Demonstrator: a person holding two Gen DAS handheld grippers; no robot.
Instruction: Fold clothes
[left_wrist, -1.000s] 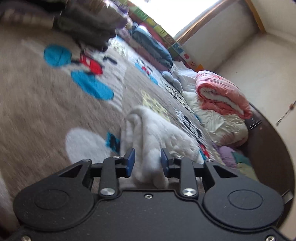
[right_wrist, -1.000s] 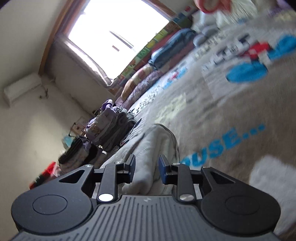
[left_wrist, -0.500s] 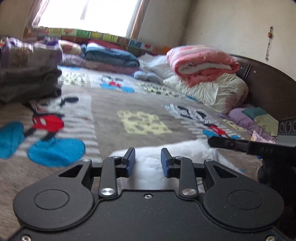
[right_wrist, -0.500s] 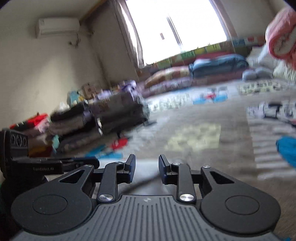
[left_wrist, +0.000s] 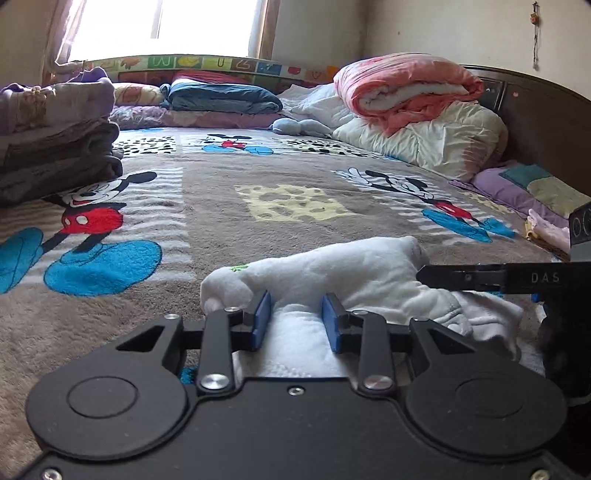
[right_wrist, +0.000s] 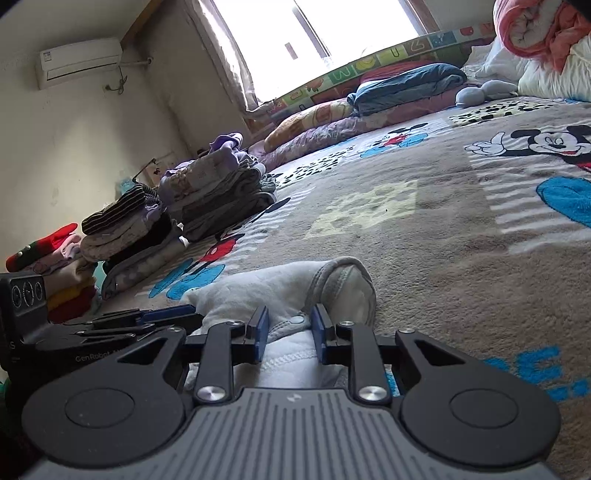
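Both grippers (left_wrist: 295, 318) (right_wrist: 287, 329) pinch soft, fleecy white garment (left_wrist: 343, 280).

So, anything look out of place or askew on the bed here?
Only the white garment: it lies bunched in a lumpy roll on the cartoon blanket, not flat. Cloth sits between the pads of both the left hand-held gripper, opening, and the right hand-held gripper, closing. The folded stacks look tidy.
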